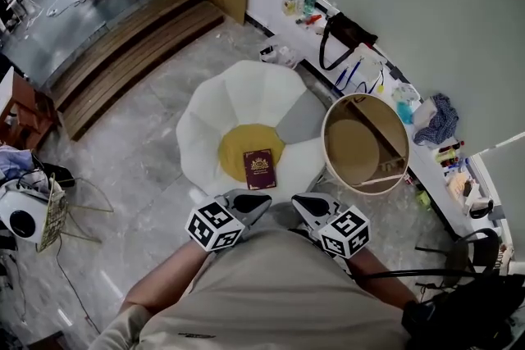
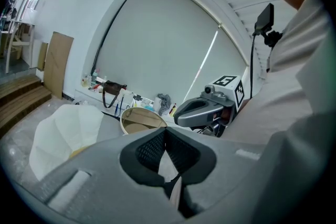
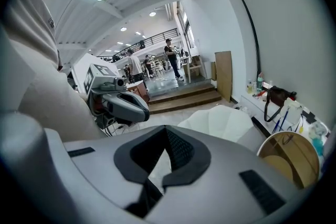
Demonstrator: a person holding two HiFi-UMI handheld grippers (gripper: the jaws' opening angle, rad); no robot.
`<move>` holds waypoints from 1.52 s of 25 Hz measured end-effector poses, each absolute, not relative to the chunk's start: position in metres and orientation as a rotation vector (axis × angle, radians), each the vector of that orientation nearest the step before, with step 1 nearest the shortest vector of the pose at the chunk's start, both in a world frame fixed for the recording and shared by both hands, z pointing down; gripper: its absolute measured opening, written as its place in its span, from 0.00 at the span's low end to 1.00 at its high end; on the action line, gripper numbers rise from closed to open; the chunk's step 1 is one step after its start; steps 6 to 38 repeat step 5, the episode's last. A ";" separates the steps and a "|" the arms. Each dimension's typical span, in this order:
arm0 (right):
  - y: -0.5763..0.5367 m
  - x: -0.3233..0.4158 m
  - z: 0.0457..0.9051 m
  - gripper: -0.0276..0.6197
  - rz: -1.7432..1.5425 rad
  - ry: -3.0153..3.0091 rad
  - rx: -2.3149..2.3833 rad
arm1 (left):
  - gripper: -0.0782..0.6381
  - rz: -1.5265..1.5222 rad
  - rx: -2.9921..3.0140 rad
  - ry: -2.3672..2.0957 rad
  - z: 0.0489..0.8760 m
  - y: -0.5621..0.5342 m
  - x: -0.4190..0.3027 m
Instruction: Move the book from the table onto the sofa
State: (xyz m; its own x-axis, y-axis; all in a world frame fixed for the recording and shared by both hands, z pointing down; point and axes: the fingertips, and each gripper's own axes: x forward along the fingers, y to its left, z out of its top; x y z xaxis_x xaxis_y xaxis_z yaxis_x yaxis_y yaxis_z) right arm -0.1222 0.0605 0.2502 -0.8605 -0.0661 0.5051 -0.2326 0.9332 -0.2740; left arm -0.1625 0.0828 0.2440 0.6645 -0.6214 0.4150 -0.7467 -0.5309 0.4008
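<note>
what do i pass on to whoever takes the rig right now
Left claw: shut, empty, close to the person's body.
Right claw: shut, empty, beside the left one.
Book: lies flat on the yellow seat of the white sofa; neither claw touches it.
Round table: stands right of the sofa in the head view; the book is not on it.
Done: the book is on the sofa.
Left: nothing, as far as the pictures show.
</note>
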 end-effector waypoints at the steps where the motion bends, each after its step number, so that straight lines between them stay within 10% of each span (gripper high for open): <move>1: 0.060 -0.122 0.250 0.06 0.447 -2.584 0.216 | 0.12 0.297 2.327 -1.055 0.244 0.082 -0.163; 38: 0.054 -0.125 0.250 0.06 0.433 -2.581 0.216 | 0.12 0.296 2.337 -1.054 0.244 0.076 -0.166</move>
